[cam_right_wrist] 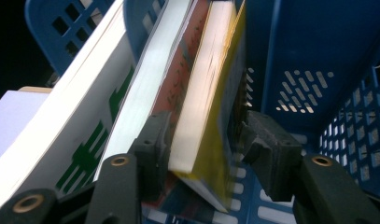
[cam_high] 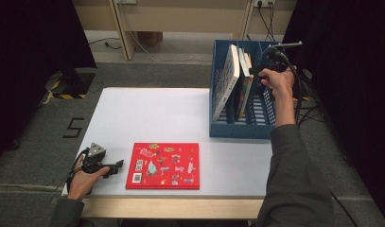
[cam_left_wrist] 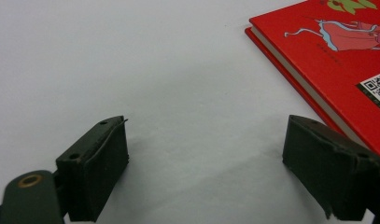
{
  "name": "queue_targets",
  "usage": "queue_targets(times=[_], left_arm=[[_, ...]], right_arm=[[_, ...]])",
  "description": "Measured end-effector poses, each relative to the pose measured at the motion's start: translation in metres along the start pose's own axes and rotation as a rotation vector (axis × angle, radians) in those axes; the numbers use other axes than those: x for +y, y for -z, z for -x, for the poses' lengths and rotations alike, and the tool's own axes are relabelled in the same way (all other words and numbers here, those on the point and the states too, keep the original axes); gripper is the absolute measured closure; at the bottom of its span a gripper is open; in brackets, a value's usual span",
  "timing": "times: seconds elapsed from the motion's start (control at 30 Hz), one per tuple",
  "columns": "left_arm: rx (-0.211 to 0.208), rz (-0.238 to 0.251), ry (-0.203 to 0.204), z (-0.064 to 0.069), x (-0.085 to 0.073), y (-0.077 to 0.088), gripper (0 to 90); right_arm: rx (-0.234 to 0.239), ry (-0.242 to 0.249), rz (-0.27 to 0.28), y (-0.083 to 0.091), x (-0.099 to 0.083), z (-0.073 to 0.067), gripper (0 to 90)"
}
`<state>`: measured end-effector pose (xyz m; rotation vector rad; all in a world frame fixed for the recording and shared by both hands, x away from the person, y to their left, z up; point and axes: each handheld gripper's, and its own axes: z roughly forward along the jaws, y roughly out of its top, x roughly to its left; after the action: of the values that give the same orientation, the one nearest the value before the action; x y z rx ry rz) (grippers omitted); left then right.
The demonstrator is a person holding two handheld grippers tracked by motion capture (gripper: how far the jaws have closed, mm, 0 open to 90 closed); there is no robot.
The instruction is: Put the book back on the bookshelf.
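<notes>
High view overlooks table (cam_high: 180, 113); gripper views sit close.

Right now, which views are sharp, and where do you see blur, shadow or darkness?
High view: evenly lit table, dark curtains at both sides. Left gripper view: crisp, red book in focus, soft shadow under the left gripper. Right gripper view: yellow book slightly blurred, page edges bright, blue rack dimmer.
</notes>
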<state>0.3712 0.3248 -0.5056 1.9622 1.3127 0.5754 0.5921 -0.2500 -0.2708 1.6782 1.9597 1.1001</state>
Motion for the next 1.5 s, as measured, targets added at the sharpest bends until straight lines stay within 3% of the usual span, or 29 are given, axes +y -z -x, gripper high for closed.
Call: queue_targets(times=[0.2, 0.33, 0.57, 0.77, 1.1, 1.2, 1.3, 1.5], left_arm=[[0.000, 0.000, 0.001, 0.000, 0.000, 0.000, 13.2], [-0.001, 0.000, 0.001, 0.000, 0.000, 0.000, 13.2], [-0.002, -0.001, 0.000, 0.000, 0.000, 0.000, 13.2], [-0.003, -0.001, 0.000, 0.000, 0.000, 0.000, 13.1], [-0.005, -0.001, 0.000, 0.000, 0.000, 0.000, 13.2], [-0.005, -0.001, 0.000, 0.000, 0.000, 0.000, 13.1], [-0.005, -0.001, 0.000, 0.000, 0.000, 0.000, 13.1], [-0.006, 0.000, 0.003, 0.000, 0.000, 0.000, 13.1]], right_arm=[[0.001, -0.002, 0.019, 0.016, -0.006, 0.008, 48.9], [0.003, 0.026, 0.022, 0.023, -0.013, 0.009, 47.4], [0.069, 0.035, 0.042, 0.033, -0.032, 0.008, 42.7], [0.082, 0.082, 0.050, 0.045, -0.053, 0.002, 40.2], [0.177, 0.144, 0.081, 0.059, -0.101, -0.016, 34.4], [0.177, 0.140, 0.089, 0.061, -0.119, -0.020, 33.6], [0.207, 0.136, 0.097, 0.059, -0.138, -0.023, 33.0], [0.217, 0.148, 0.077, 0.053, -0.163, -0.024, 31.3]])
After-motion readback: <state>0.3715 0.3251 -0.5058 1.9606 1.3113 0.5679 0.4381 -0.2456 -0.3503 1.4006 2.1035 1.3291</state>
